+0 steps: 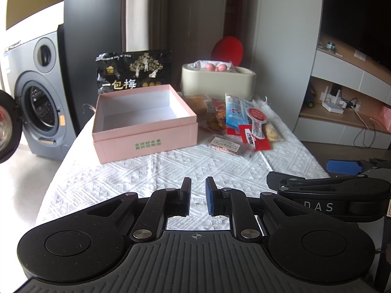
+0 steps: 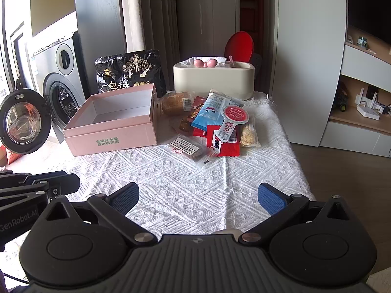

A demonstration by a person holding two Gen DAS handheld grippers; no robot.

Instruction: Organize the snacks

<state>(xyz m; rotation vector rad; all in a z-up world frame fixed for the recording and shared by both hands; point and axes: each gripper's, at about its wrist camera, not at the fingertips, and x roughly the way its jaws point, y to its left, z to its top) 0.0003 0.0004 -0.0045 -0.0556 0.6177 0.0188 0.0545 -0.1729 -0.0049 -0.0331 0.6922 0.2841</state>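
An open, empty pink box (image 1: 144,124) (image 2: 114,124) sits on the white cloth. To its right lies a pile of snack packets (image 1: 234,122) (image 2: 215,124): a blue packet (image 2: 210,112), red packets (image 2: 226,144), a clear-wrapped bar (image 2: 189,150) nearest me, a brown bun (image 2: 174,102). A black plum bag (image 1: 133,70) (image 2: 129,73) stands behind the box. My left gripper (image 1: 198,199) hovers near the front edge, jaws a narrow gap apart, empty. My right gripper (image 2: 198,197) is wide open and empty, in front of the pile.
A cream tub (image 1: 217,79) (image 2: 213,78) with pink items stands at the back of the table. A washing machine (image 1: 36,97) with its door open is on the left. Shelves (image 2: 361,102) with a router are on the right. A red round object (image 2: 239,46) leans behind the tub.
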